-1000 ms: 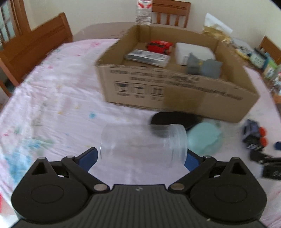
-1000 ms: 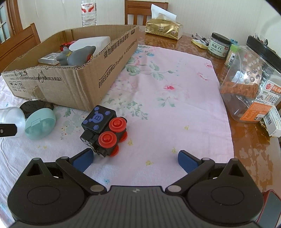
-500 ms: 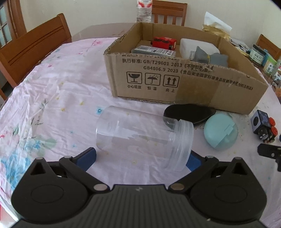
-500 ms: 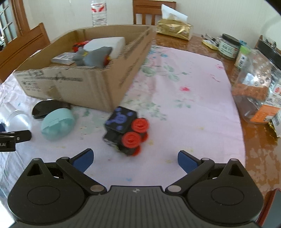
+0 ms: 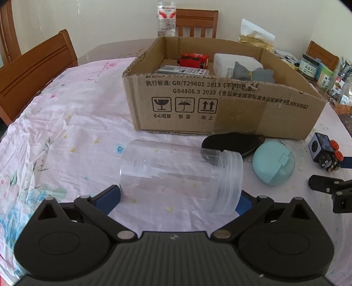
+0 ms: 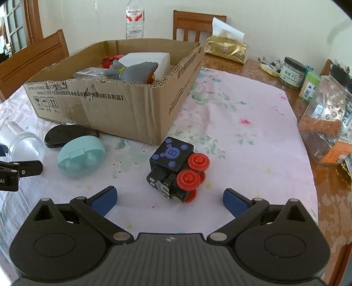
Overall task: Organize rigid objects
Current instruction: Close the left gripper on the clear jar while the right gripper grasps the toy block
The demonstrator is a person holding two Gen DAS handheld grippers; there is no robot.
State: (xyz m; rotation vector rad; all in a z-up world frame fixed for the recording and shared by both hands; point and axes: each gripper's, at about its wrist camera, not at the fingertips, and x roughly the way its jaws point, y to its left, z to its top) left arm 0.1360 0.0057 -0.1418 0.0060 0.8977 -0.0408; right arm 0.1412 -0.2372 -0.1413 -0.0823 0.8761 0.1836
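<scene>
The cardboard box (image 5: 220,110) sits open on the flowered tablecloth (image 5: 66,123), and everything else is placed from it. Well to the box's left stands a wooden chair (image 5: 37,68). In front of the box's near wall, toward its left half, a clear plastic jar (image 5: 180,173) lies on its side with its threaded mouth pointing right; the left gripper (image 5: 176,198) has its blue pads spread wide on either side of the jar, and whether they press on it cannot be told from this view. Just in front of the box's near wall, touching or nearly touching it, lies a flat black oval object (image 5: 233,143), and just beside that, nearer the camera, a mint-green egg-shaped case (image 6: 81,156). Inside the box are a red toy (image 5: 193,60), a flat grey packet (image 5: 182,70), a white block (image 6: 145,59) and a grey shark-like toy (image 6: 134,71). Off the box's near right corner sits a black cube toy with red wheels (image 6: 176,171), resting on the cloth; the right gripper (image 6: 169,198) is released, its fingers wide apart with the toy just ahead of the gap, not touched. Behind the box stands a water bottle (image 6: 134,19), and farther right a gold tissue pack (image 6: 226,49).
</scene>
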